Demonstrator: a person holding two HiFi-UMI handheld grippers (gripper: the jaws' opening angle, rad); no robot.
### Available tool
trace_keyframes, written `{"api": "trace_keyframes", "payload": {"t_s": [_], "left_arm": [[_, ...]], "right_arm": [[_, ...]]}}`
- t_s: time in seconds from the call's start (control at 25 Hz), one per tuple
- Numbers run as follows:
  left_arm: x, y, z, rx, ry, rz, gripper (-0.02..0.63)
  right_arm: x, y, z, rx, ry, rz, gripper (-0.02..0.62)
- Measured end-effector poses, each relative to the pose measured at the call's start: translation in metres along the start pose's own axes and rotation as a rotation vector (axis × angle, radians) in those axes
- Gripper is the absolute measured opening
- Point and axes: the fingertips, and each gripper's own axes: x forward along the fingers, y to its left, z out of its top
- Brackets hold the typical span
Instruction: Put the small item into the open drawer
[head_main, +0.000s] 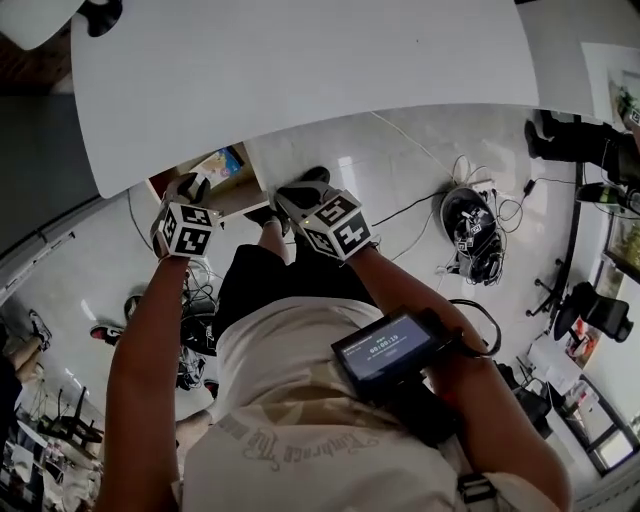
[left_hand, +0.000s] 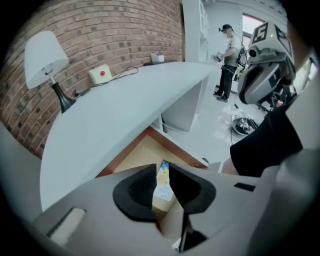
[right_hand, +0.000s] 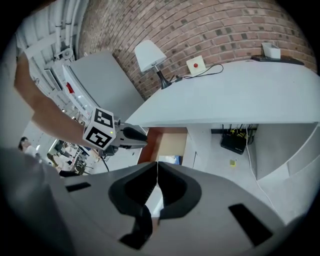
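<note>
Looks like the small blue-and-yellow packet (left_hand: 162, 184) is lying flat in the open drawer (left_hand: 131, 156) under the desk (left_hand: 125, 107). It's straight below the left claw (left_hand: 161, 169), long side in line with the slit between the jaws. Left claw's barely apart, nothing pinched. Right claw (right_hand: 156, 166) is pressed together, empty, and farther off. Basically done imo.
</note>
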Motion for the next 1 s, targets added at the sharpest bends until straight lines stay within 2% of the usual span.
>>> {"api": "trace_keyframes", "payload": {"t_s": [0.28,0.64,0.88,1.0], "left_arm": [[-0.037,-0.018,0.009,-0.164,-0.119,-0.024,0.020],[-0.117,0.003,0.028,-0.439,-0.340,-0.032,0.006],[-0.162,0.012,0.032,-0.540,-0.453,-0.024,0.006],[-0.182,0.027,0.032,-0.555,-0.506,-0.002,0.006]], "right_arm": [[-0.010,0.003,0.030,-0.034,-0.060,0.005,0.006],[-0.027,0.036,0.093,-0.137,-0.173,0.047,0.006],[-0.047,0.057,0.124,-0.198,-0.251,0.073,0.006],[-0.053,0.062,0.138,-0.219,-0.281,0.069,0.006]]}}
